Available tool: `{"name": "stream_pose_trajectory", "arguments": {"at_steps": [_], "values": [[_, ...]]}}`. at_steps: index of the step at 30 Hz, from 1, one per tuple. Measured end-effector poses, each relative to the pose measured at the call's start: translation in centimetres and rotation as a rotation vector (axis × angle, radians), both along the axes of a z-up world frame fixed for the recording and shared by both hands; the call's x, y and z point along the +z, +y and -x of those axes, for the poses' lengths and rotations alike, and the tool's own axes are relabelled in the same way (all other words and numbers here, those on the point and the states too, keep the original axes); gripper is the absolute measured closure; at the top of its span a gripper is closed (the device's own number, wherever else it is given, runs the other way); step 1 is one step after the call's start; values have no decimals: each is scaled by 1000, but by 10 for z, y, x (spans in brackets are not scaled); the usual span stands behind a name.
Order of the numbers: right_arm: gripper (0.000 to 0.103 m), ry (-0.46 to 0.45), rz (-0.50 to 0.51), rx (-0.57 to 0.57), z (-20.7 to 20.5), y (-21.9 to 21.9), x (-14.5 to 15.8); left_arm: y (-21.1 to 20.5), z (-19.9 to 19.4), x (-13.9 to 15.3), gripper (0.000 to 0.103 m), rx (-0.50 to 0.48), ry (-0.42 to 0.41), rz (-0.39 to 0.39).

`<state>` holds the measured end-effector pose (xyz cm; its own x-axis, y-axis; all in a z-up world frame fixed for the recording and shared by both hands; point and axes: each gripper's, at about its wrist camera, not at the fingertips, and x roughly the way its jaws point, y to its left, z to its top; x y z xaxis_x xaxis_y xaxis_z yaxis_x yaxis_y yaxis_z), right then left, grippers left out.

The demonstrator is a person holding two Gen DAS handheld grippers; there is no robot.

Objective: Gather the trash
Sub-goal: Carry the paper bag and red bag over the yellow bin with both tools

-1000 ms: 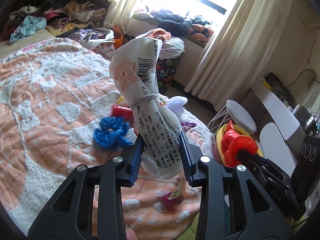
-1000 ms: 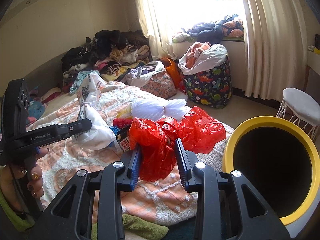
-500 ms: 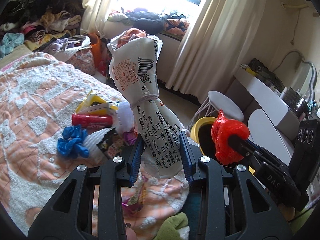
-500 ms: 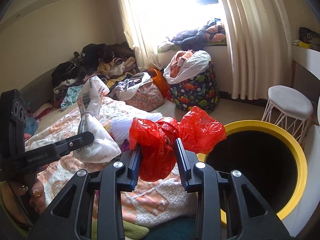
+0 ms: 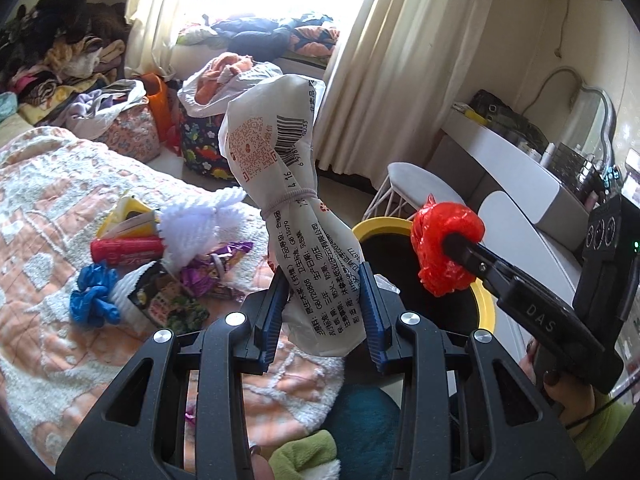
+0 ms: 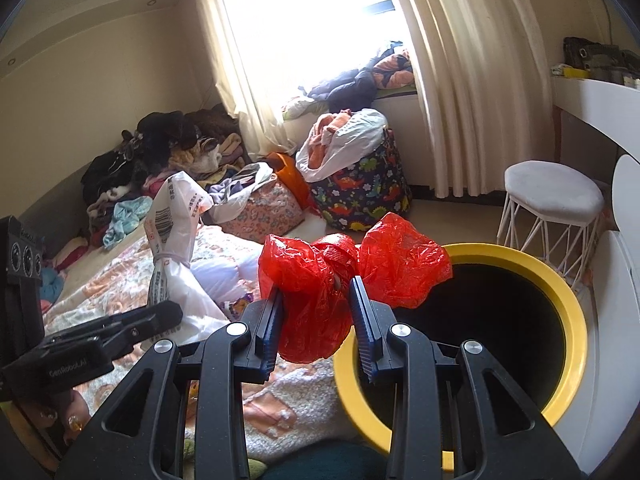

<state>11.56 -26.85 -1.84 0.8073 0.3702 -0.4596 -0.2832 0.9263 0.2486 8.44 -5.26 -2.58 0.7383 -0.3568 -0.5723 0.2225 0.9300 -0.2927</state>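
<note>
The left gripper (image 5: 323,312) grasps a white printed bag (image 5: 296,216); the right gripper (image 6: 316,322) grasps a red plastic bag (image 6: 320,280) beside the yellow-rimmed bin (image 6: 568,320).

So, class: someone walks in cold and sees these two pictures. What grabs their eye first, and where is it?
Probably the crumpled red plastic bag, clamped in the right gripper just at the rim of the yellow-rimmed bin. Next, the tall white printed bag tied with a band, held upright in the left gripper. Behind it, litter is scattered on the orange-and-white bedspread.
</note>
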Motion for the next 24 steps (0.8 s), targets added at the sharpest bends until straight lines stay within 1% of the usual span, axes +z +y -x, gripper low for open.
{"name": "stream_pose_trajectory", "arguments": {"at_steps": [11, 24], "values": [[72, 16, -45, -80, -9, -31, -5, -37, -6, -4, 75, -77, 6, -25], [72, 77, -113, -166, -21, -70, -20, -76, -19, -19, 75, -160, 44, -62]]}}
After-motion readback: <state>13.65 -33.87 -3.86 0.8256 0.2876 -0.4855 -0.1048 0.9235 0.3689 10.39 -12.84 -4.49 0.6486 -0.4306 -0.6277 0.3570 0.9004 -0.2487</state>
